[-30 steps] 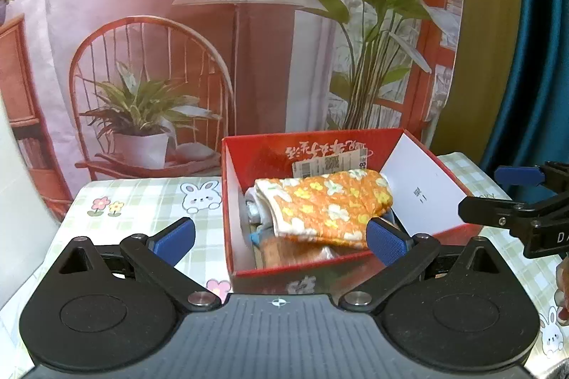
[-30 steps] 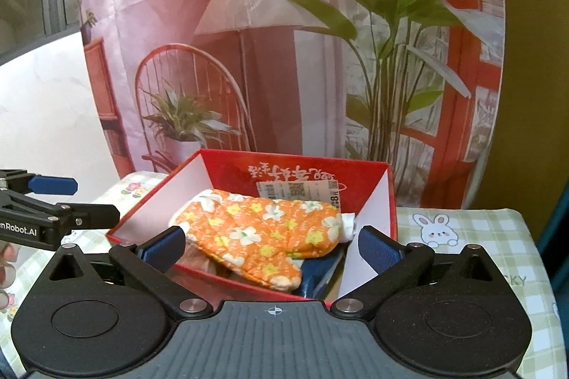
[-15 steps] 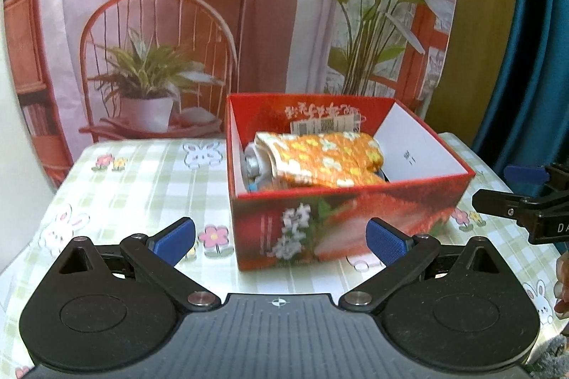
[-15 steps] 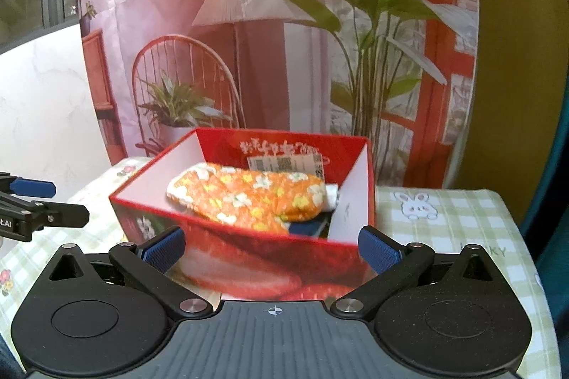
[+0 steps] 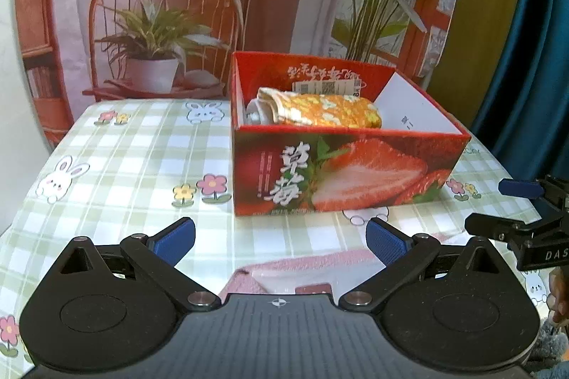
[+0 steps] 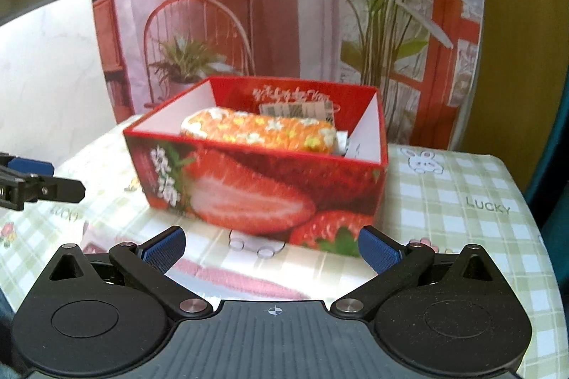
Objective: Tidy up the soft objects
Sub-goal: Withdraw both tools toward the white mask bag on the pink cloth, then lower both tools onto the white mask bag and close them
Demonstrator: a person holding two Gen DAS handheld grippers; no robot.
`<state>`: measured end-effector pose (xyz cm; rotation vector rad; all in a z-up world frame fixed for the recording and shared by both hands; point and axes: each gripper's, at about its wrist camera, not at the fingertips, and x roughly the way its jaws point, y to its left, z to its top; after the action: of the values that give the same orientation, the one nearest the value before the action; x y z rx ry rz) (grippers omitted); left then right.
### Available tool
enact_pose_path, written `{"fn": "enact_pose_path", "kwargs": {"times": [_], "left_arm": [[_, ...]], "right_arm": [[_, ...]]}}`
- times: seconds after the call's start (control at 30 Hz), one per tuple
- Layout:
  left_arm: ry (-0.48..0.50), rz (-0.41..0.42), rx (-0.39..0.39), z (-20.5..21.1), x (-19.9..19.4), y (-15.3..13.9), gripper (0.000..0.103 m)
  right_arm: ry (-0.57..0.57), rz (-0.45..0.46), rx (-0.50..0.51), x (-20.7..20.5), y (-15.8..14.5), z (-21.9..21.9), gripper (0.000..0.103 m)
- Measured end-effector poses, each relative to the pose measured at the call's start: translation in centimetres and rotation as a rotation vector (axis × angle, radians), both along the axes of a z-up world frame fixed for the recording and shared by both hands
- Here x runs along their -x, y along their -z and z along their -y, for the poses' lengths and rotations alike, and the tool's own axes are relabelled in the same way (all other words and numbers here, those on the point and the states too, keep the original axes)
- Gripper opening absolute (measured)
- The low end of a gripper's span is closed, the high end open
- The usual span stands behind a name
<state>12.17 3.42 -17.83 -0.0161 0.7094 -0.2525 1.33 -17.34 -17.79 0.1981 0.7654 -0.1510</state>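
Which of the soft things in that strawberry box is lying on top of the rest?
The orange flowered cloth, rolled lengthwise across the red strawberry box. A greyish roll shows only at its left end, tucked beneath it.

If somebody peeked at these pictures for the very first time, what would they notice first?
Probably the big red cardboard box printed with strawberries, standing in the middle of the green checked tablecloth with bunnies and flowers. Next, the rolled orange cloth with little flowers lying inside the box. Close to each camera, the left claw and the right claw are both open and empty, in front of the box.
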Motion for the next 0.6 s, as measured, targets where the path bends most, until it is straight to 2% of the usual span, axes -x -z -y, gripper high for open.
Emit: {"fn": "enact_pose_path", "kwargs": {"times": [0.33, 0.6], "left_arm": [[-0.033, -0.029, 0.011, -0.9, 1.3, 0.8, 0.103], [-0.014, -0.083, 0.028, -0.8, 2.1, 2.0, 0.101]], "right_arm": [[-0.018, -0.039, -0.030, 1.5, 0.8, -0.7, 0.103], [-0.024, -0.059, -0.049, 2.7, 1.2, -0.9, 0.102]]}}
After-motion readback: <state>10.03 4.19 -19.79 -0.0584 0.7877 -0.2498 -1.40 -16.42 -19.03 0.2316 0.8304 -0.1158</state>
